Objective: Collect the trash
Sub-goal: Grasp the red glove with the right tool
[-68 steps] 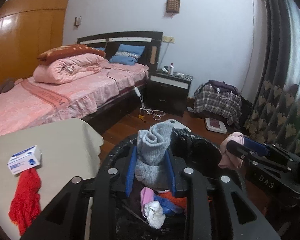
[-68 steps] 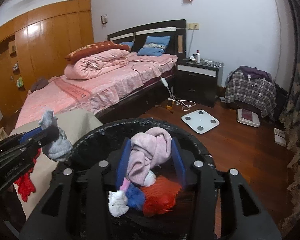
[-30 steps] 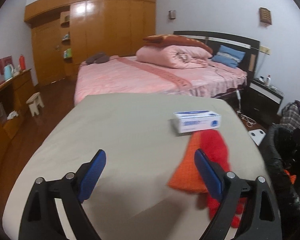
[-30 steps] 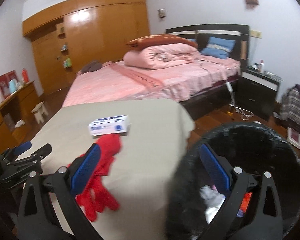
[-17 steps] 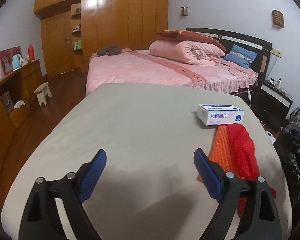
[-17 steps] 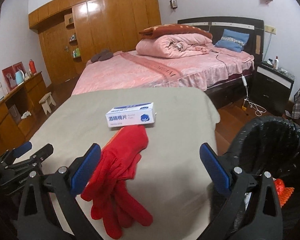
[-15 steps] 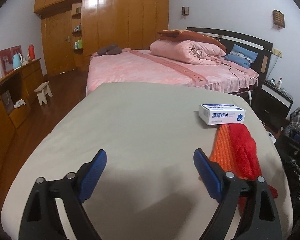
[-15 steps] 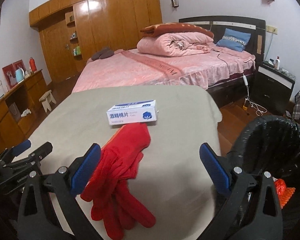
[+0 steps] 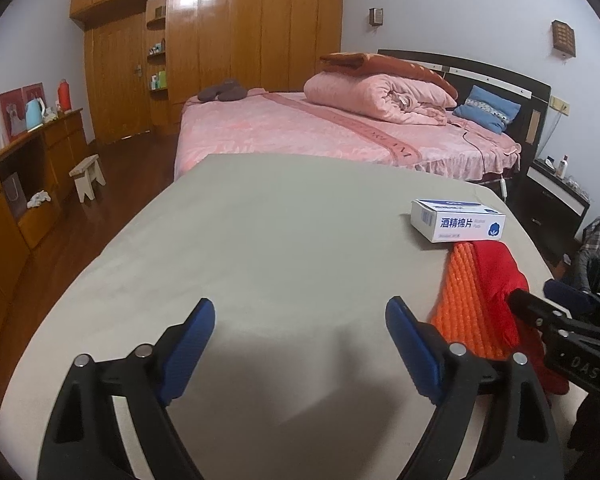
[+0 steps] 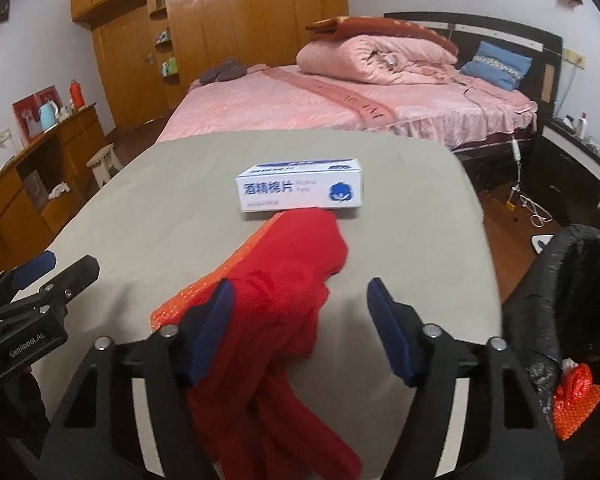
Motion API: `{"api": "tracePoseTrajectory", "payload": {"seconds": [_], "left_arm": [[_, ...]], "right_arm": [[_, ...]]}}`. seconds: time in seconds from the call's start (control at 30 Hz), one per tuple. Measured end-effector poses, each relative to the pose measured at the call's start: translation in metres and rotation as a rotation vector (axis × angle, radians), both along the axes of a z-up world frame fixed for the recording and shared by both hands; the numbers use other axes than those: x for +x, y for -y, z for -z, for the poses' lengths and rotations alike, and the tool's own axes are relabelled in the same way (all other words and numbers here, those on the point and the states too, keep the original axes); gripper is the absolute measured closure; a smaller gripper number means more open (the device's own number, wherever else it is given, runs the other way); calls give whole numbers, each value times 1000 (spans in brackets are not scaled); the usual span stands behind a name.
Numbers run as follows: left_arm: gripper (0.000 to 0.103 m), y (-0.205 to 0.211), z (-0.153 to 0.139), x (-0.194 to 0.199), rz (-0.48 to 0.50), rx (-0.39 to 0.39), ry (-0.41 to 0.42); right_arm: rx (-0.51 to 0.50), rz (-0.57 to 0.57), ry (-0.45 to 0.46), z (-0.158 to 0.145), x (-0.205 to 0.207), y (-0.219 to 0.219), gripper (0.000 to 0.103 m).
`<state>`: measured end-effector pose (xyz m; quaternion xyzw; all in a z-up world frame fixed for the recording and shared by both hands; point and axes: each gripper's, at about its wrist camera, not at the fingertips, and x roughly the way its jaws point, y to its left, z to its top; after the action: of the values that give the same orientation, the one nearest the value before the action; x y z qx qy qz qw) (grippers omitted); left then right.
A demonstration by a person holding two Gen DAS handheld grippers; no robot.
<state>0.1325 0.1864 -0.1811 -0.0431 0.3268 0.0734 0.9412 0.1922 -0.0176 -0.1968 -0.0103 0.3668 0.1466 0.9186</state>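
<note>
Grabbing the red gloves

The left gripper (image 9: pixel 300 344) is wide open over the bare table (image 9: pixel 260 240), holding nothing. The right gripper (image 10: pixel 300 320) is closing around the red gloves (image 10: pixel 284 280), not pinching yet. It might catch only one glove, since the pile is loose. One white box (image 10: pixel 300 192) touches the gloves; one black trash bin (image 10: pixel 572 280) waits at the right.
</note>
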Motion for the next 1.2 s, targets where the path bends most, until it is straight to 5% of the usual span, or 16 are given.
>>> {"api": "tracePoseTrajectory", "payload": {"seconds": [0.3,0.4,0.77,0.83,0.93,1.0,1.1,1.2], "left_arm": [[18,4,2,0,14,5,-7],[18,5,3,-1,16,7,-5],[19,28,1,5,63,4,2],[20,27,0,4,58,12,6],[20,21,0,4,44,11,3],[20,17,0,3,34,9,0],[20,16,1,4,34,5,-2],[20,18,2,6,42,1,-5]], "right_arm": [[22,-76,-21,0,-1,-6,90],[36,-68,-3,-7,-3,0,99],[50,-35,-9,-13,-1,19,93],[56,-48,-20,-11,1,15,76],[57,-64,-35,-6,2,5,64],[49,-71,-61,0,6,0,64],[79,-94,-100,5,9,0,89],[100,-92,-90,2,7,5,94]]}}
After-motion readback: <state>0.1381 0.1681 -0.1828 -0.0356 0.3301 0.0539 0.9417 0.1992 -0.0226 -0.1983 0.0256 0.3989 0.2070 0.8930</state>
